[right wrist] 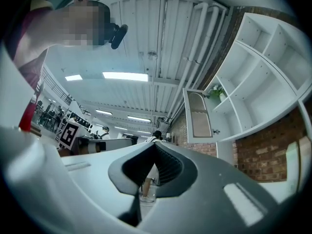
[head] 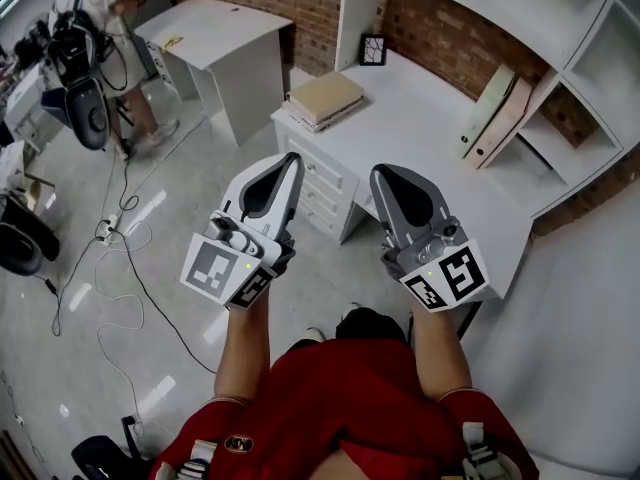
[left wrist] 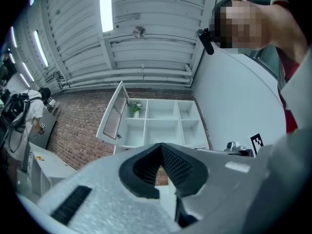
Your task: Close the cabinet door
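Reaching stage: both claws are held up over the white table (head: 430, 128), well apart from the cabinet door (left wrist: 114, 113). Nothing touches the door, so I judge the closing not yet begun.
Left claw (left wrist: 160, 147): jaws pressed together, nothing between them.
Right claw (right wrist: 155, 147): jaws together as well, empty.
Door location: high against the brick wall (left wrist: 78, 126), at the left end of the white shelf unit (left wrist: 178, 118) as the left gripper view shows it. It stands beside the top-left compartment that holds a small plant (left wrist: 135, 108).
Door long axis: upright, a tall narrow panel with a pale inset in its frame.
Door facing: swung well out from the shelf front, its broad face turned sideways instead of flat to the room. One long edge meets the unit and the other stands out toward the claws.
Small fitting: something sits at the lower corner nearest the shelf; I cannot tell whether it is a knob or a latch.
Which claw: probably the left, since the door hangs on that side.
Contact: keep the jaws closed and use their flat outer side as a pusher. No grasp seems needed.
Where to push: on the long edge far from the unit, where the swing is likely easiest.
Path: follow the door's arc round toward the compartment, then press until the panel lies flush.
Watch for: the plant looks set back inside, yet confirm that it clears the door.
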A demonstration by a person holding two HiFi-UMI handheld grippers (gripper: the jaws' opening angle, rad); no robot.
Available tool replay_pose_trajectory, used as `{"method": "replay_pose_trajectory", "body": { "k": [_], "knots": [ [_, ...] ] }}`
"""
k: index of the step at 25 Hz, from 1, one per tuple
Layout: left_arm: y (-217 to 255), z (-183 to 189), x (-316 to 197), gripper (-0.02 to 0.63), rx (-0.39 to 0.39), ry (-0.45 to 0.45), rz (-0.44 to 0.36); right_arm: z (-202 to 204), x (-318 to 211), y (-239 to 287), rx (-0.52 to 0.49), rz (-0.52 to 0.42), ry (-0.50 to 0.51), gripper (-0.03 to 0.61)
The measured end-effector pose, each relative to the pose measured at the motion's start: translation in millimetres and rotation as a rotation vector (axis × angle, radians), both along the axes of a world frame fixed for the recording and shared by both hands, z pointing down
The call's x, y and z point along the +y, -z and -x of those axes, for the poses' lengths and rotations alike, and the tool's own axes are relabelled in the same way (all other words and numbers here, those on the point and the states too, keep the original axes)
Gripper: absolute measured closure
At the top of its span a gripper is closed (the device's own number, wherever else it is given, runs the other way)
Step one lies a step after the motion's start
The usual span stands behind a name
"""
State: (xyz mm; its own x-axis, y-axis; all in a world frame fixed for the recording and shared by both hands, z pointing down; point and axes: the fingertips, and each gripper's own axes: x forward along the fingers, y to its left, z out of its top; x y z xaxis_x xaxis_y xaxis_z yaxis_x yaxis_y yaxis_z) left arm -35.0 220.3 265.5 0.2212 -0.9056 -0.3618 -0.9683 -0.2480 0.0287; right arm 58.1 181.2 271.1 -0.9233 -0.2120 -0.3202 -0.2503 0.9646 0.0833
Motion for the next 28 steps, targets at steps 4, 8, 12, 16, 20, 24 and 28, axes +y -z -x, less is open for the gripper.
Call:
{"method": "replay_pose_trajectory", "body": {
  "k": [4, 8, 12, 16, 20, 24, 28],
  "knots": [
    [-1, 11, -11, 0.611, -0.008, -0.007, 0.004, 9, -10, -2, 0.0, 0.001, -0.004, 0.566],
    [-7, 21, -32, 0.611, -0.013, -0.007, 0.024, 21, -34, -10, -0.013, 0.021, 0.003, 0.566],
    [-8, 40, -66, 0.611, -0.027, 0.007, 0.04, 38, -71, -12, -0.038, 0.034, 0.017, 0.566],
    [-1, 65, -110, 0.611, -0.062, 0.024, 0.045, 58, -117, -8, -0.061, 0.023, 0.031, 0.566],
    [11, 85, -159, 0.611, -0.102, 0.035, 0.04, 72, -169, 2, -0.089, 0.004, 0.036, 0.566],
    [18, 103, -207, 0.611, -0.115, 0.047, 0.035, 90, -219, 2, -0.099, 0.009, 0.056, 0.566],
    [20, 122, -251, 0.611, -0.113, 0.067, 0.028, 106, -259, 0, -0.093, 0.001, 0.084, 0.566]
  ]
}}
